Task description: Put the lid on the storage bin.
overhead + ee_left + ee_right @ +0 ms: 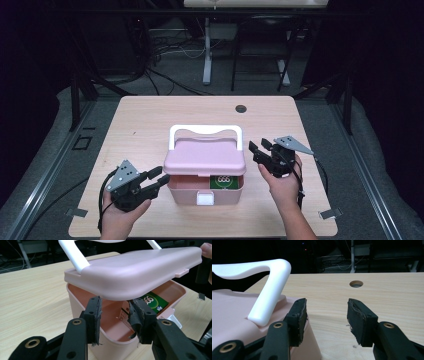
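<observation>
A pink box [186,194] with a white handle [206,131] stands mid-table. Its lid [205,156] is tilted up at the front, showing a green packet [223,181] inside. My left gripper [161,176] is at the box's front left corner, open. In the left gripper view its jaw tips [116,305] sit just under the raised lid [135,270], over the box's rim [77,305], with nothing pinched; whether they touch the lid I cannot tell. My right gripper [258,145] is open beside the lid's right edge, its left pad [298,315] next to the handle's foot [265,295].
The wooden table [150,120] has a round cable hole [241,108] behind the box. A white latch [205,198] hangs on the box's front wall. Cables and the legs of another table [206,55] lie on the dark floor beyond the far edge.
</observation>
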A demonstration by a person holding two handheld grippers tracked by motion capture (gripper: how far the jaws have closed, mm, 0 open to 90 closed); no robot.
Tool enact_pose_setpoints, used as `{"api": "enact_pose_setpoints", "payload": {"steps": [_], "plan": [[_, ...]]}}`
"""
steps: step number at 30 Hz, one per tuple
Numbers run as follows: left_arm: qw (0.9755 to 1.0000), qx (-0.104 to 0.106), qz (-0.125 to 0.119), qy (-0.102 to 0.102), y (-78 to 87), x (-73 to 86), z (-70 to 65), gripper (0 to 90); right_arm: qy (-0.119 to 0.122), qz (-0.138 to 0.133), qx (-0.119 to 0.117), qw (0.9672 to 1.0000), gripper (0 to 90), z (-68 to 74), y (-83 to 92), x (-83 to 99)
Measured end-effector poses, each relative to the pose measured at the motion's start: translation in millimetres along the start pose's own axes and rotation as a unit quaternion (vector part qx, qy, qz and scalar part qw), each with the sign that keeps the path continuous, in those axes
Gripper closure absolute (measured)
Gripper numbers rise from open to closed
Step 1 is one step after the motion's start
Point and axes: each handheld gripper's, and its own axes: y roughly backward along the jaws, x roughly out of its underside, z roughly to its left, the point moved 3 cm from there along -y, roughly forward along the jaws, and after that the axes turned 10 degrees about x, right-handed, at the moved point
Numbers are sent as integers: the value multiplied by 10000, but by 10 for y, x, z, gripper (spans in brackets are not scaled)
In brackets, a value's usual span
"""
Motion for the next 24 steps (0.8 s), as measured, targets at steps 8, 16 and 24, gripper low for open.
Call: {"api": "enact_pose_setpoints", "payload": {"steps": [8, 16, 24], "plan": [[9999, 36, 89, 42, -3, 70, 2, 610, -5, 11, -1, 10000, 496, -1, -1, 3], [9998, 42, 136, 99, -18, 133, -1, 610, -20, 11, -2, 10000, 496, -4, -8, 8], [9996, 67, 216, 152, -17, 197, 5, 610, -20, 30, 7, 10000, 496, -8, -14, 15]]}}
